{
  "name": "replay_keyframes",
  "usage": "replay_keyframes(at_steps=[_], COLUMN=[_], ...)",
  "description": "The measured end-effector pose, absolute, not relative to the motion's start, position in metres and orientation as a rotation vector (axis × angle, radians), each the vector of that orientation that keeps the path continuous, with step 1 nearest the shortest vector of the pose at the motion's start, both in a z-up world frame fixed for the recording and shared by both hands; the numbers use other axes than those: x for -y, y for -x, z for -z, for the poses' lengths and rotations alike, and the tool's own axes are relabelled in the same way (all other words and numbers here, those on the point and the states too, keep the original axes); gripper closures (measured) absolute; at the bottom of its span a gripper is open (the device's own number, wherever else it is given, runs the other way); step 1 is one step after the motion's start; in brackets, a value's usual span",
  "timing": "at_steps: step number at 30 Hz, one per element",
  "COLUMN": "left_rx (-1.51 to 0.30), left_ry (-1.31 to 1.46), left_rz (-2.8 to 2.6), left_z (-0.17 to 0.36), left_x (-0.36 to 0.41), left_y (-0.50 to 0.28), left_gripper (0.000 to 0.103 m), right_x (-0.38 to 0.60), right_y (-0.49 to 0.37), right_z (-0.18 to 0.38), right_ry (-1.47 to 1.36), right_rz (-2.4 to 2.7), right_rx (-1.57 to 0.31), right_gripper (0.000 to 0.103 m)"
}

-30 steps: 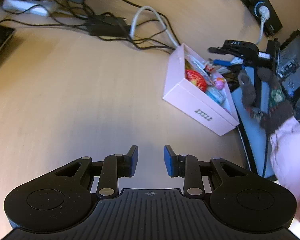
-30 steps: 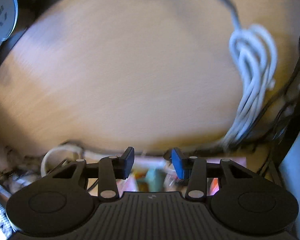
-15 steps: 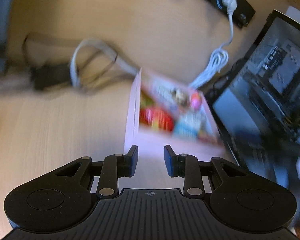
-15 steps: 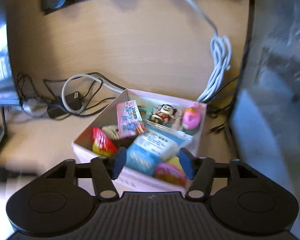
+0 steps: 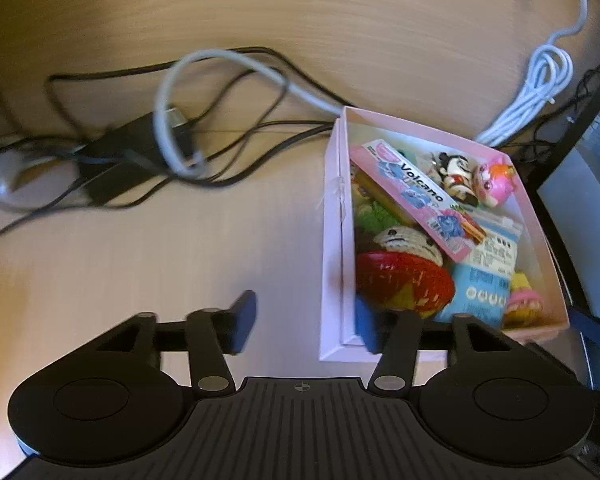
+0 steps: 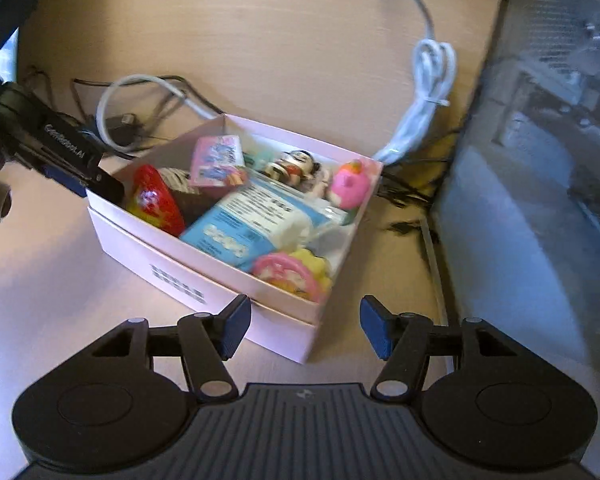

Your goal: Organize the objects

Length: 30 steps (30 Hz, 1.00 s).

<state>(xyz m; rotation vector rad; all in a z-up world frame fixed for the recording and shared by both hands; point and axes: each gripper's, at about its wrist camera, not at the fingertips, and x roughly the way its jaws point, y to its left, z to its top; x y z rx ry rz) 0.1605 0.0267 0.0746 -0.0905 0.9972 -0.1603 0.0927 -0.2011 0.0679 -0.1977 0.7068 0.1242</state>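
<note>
Both grippers have closed in on the pink box (image 5: 332, 240) since a second ago. Left wrist view: the left gripper (image 5: 304, 322) has just been opening, its spread jaws straddling the box's near wall without pressing. Right wrist view: the right gripper (image 6: 305, 328) stands spread around the box (image 6: 204, 280) corner, empty, toys filling the box on the desk (image 6: 260, 40)
</note>
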Motion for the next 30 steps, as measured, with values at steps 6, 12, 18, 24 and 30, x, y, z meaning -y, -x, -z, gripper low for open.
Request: replay_keyframes(at_steps=[6, 12, 18, 24, 30], left_rx=[-0.961, -0.952, -0.829, -0.668, -0.758], left_ry=[0.099, 0.122, 0.089, 0.077, 0.068], left_rz=[0.055, 0.067, 0.106, 0.188, 0.23], left_z=[-0.062, -0.047, -0.067, -0.096, -0.058], left_x=[-0.046, -0.063, -0.061, -0.067, -0.057], left_y=[-0.161, -0.181, -0.158, -0.08, -0.007], left_gripper=[0.01, 0.0, 0.001, 0.001, 0.001], right_x=[0.19, 0.178, 0.171, 0.167, 0.147], right_y=[-0.114, -0.12, -0.114, -0.06, 0.016], right_z=[-0.059, -0.057, -0.058, -0.082, -0.067], right_ry=[0.161, 0.169, 0.2, 0.063, 0.025], right_rz=[-0.161, -0.192, -0.125, -0.038, 0.032], right_rx=[-0.67, -0.668, -0.671, -0.666, -0.786], right_gripper=[0.041, 0.04, 0.037, 0.001, 0.0])
